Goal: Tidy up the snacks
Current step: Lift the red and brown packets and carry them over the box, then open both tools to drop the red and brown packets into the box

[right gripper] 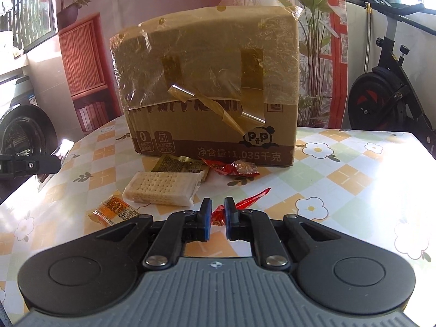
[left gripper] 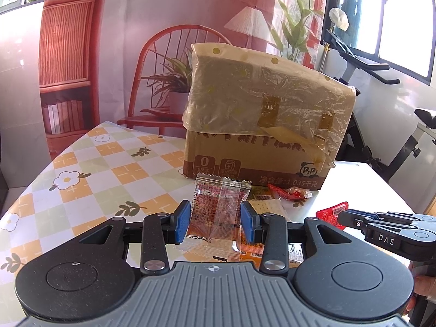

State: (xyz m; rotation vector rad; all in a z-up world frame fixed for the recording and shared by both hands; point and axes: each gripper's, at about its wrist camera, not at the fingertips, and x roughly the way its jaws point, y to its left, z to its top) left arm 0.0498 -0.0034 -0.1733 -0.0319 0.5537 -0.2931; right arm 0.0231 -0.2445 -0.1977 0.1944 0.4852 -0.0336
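Matt brown cardboard box point(right gripper: 207, 87) under crinkled glossy plastic film; shiny clear snack wrapper point(left gripper: 218, 212); glossy red foil packet point(right gripper: 245, 204); smooth, sheeny tablecloth point(right gripper: 354, 179).

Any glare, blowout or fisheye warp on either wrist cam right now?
Left wrist view: the window at upper right is blown out white, the tablecloth edge bows from fisheye, and plastic film on the cardboard box throws glare. Right wrist view: sun washes out the tablecloth at lower left, the cracker pack stays sharp, and frame corners vignette dark.
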